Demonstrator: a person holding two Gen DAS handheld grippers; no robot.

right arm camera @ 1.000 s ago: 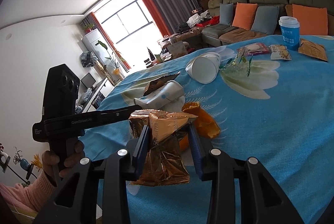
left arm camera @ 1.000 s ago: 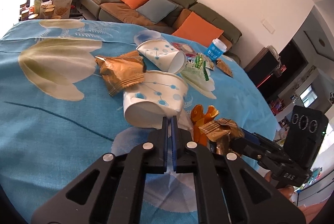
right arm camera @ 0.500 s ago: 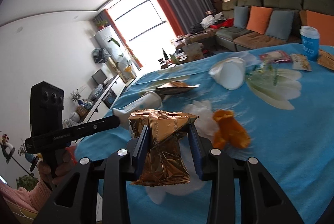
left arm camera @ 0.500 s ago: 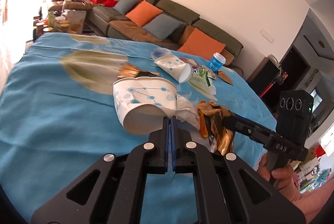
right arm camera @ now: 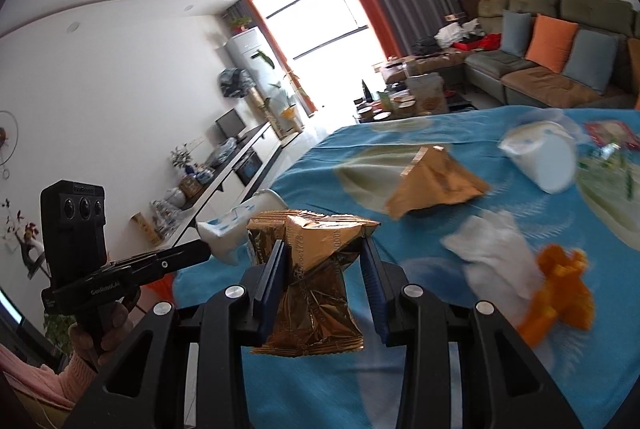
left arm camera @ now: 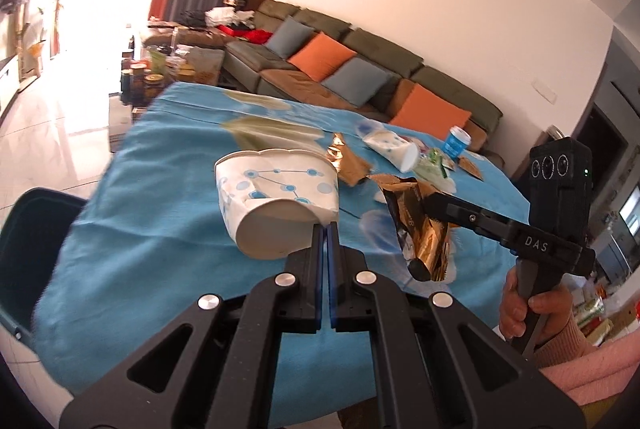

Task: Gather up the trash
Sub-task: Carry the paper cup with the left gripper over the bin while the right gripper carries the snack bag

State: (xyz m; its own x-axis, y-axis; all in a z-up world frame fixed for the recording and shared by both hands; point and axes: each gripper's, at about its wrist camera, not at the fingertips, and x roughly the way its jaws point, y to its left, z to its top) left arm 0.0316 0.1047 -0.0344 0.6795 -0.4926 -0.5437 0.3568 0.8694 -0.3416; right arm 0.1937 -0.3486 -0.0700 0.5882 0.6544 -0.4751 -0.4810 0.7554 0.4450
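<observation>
In the left wrist view the left tongs (left arm camera: pixel 325 229), pressed together, pinch the rim of a crumpled white paper cup with blue dots (left arm camera: pixel 276 201) just ahead, a thin hold that could tear free, while in the right wrist view the right tongs (right arm camera: pixel 325 265) pinch a crinkled gold foil wrapper (right arm camera: pixel 312 281) that could slide out.

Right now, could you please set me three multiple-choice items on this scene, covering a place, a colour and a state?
1. Where is the dark bin?
A on the sofa
B beside the table's edge
C on the tablecloth

2. What colour is the tablecloth?
A red
B white
C blue

3. What does the right gripper hold?
A a gold wrapper
B nothing
C a paper cup

Key: 1 B, it shows past the cloth's edge. 2 C, blue with pale flowers. 3 A, the wrapper is clamped between its fingers; the left gripper pinches the paper cup.
</observation>
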